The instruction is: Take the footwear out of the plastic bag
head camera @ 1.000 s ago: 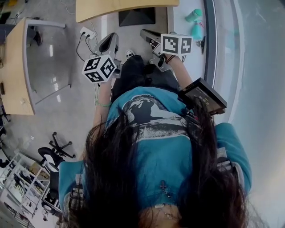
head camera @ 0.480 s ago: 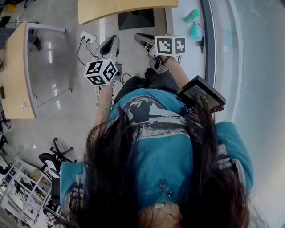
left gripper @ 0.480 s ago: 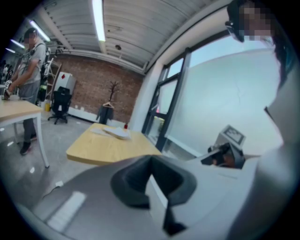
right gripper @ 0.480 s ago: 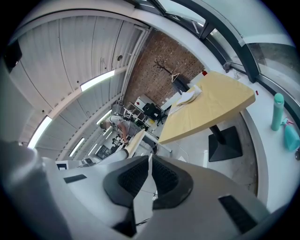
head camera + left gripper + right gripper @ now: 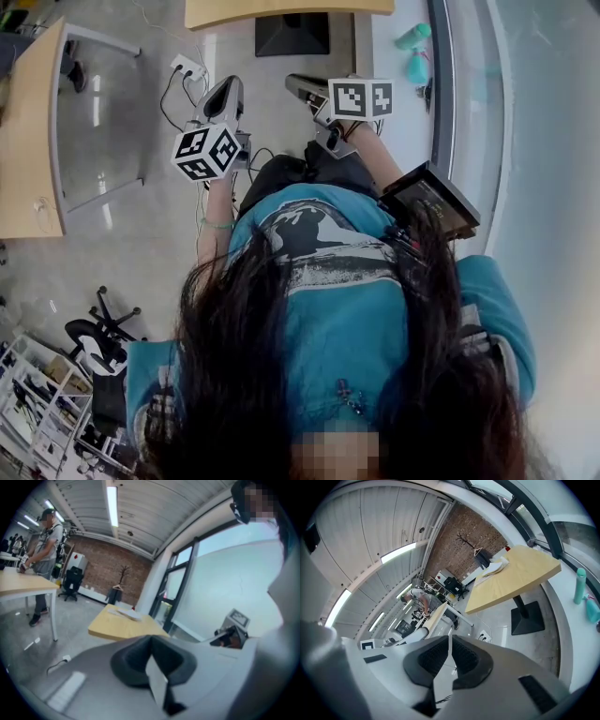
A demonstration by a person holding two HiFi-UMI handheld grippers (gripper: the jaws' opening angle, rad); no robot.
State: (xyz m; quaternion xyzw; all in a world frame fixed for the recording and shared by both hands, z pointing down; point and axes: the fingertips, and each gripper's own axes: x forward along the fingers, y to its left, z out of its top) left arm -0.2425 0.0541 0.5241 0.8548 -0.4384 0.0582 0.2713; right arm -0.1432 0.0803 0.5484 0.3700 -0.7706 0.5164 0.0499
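Note:
No footwear or plastic bag shows in any view. The person holding the grippers stands upright, and the head view looks down over long dark hair and a teal shirt. My left gripper (image 5: pixel 229 89) is held out in front of the body over the floor, jaws shut with nothing between them (image 5: pixel 151 641). My right gripper (image 5: pixel 300 82) is level with it on the right. Its jaws are also closed together and empty (image 5: pixel 450 641). Both point away from the body toward a wooden table (image 5: pixel 281 11).
The table stands on a black base (image 5: pixel 292 34). A second desk (image 5: pixel 28 141) is at the left, and a power strip (image 5: pixel 186 67) with cables lies on the floor. Two teal bottles (image 5: pixel 412 42) sit on the window sill. Another person (image 5: pixel 44 545) works at a far desk.
The head view has shifted slightly. Both grippers stay raised in front of the body with shut jaws, the left one a little lower in the picture.

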